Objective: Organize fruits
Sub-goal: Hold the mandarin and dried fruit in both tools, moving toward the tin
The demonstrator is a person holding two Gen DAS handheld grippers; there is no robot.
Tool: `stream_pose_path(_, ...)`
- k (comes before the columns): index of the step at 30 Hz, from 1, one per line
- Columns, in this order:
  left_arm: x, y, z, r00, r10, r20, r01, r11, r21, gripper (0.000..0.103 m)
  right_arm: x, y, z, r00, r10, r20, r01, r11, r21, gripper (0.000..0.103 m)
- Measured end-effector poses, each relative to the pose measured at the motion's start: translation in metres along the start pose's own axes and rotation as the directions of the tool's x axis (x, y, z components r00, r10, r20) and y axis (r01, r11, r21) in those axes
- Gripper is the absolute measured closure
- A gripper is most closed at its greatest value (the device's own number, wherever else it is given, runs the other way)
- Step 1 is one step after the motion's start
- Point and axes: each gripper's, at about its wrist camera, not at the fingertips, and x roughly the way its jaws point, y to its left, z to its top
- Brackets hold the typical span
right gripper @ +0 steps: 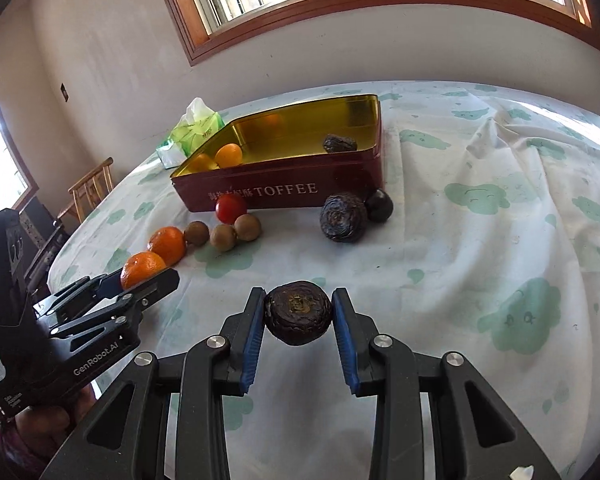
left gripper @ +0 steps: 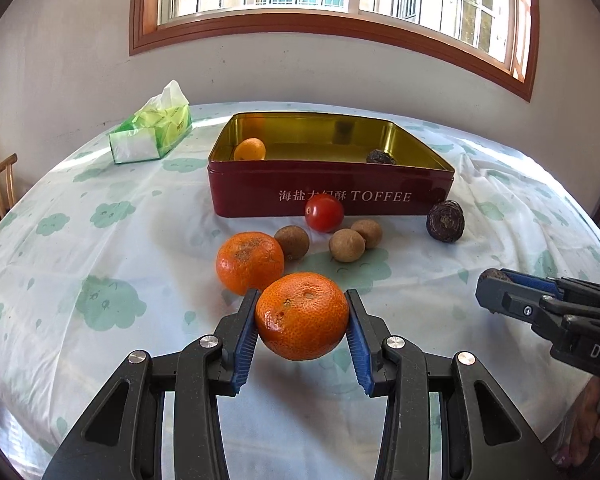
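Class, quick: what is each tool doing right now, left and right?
Left tool: closed on an orange.
Right tool: closed on a dark wrinkled fruit.

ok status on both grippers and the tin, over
Left gripper shut on a round orange mandarin; right gripper shut on a dark wrinkled round fruit. Open red toffee tin ahead. Small red tomato and brown fruits sit before it.

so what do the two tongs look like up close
Both match: the left tongs and right tongs are black plastic linkages with round silver pivot pins and ribbed blue pads. White lettering on the left body reads GenRobot.AI; the right body shows only "DAS". No cables show.
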Motion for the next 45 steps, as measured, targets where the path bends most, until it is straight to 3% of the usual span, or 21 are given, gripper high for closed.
stream_pose_path(7, 0.006, 0.007, -0.007, 1.0, 0.004, -0.002, -0.004, 1.0, -0.029, 0.061, 0.016, 0.008, -0.006, 0.999, -0.012, -0.041, 0.012, 1.0, 0.017, 0.072)
stream_pose_path(22, 0.007, -0.001, -0.015, 0.997, 0.05, 0.051, -0.051, 0.999, 0.018, 0.059, 0.014, 0.016, -0.02, 0.997, -0.055, 0.056, 0.057, 0.998, -0.034, 0.071)
stream_pose_path(37, 0.008, -0.003, -0.015, 0.998, 0.037, 0.053, -0.039, 0.999, 0.022, 0.053, 0.012, 0.013, -0.021, 0.997, -0.038, 0.07, 0.04, 0.999, -0.028, 0.071)
stream_pose_path(45, 0.007, 0.002, -0.013, 0.998, 0.02, 0.054, -0.02, 1.0, -0.005, 0.061, 0.012, 0.013, -0.02, 0.997, -0.036, 0.064, 0.038, 0.999, -0.027, 0.072)
